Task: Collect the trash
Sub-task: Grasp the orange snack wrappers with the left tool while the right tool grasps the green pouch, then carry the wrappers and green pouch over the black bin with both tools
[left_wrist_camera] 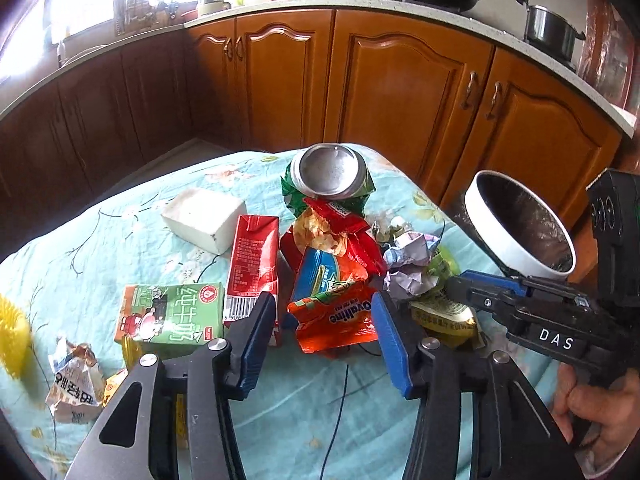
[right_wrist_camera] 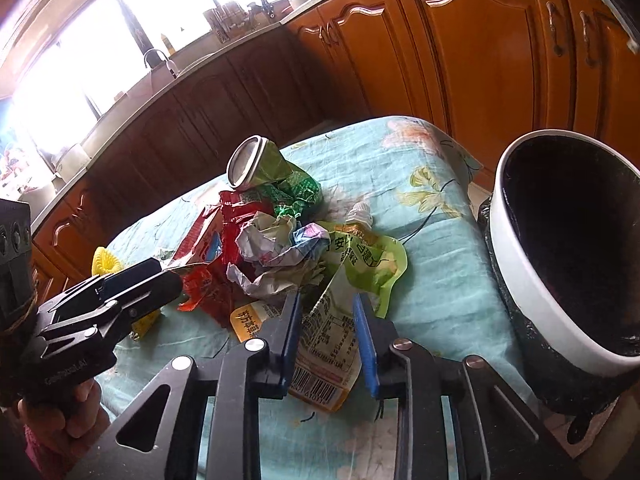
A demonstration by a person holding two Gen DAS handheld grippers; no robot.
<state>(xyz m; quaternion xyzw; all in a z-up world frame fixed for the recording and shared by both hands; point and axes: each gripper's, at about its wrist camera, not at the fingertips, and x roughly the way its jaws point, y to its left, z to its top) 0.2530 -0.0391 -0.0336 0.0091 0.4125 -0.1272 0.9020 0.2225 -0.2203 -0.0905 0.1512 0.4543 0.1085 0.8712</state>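
Note:
A heap of trash lies on a table with a light blue flowered cloth (left_wrist_camera: 100, 248). My left gripper (left_wrist_camera: 324, 312) is open, its blue pads on either side of an orange Ovaltine wrapper (left_wrist_camera: 336, 320). Behind it lie a red carton (left_wrist_camera: 252, 264), a green milk carton (left_wrist_camera: 172, 312), a crushed can (left_wrist_camera: 328, 172) and crumpled paper (left_wrist_camera: 408, 264). My right gripper (right_wrist_camera: 326, 312) is open around a yellow-green pouch with a barcode (right_wrist_camera: 328, 336). The white trash bin with a black liner (right_wrist_camera: 560, 248) stands at the table's right edge. It also shows in the left wrist view (left_wrist_camera: 520, 224).
A white foam block (left_wrist_camera: 204, 220) lies at the back left. A yellow spiky ball (left_wrist_camera: 12, 332) and a torn wrapper (left_wrist_camera: 76, 384) lie at the left. Wooden kitchen cabinets (left_wrist_camera: 400, 92) stand behind the table. A thin black cord (left_wrist_camera: 340, 400) runs across the cloth.

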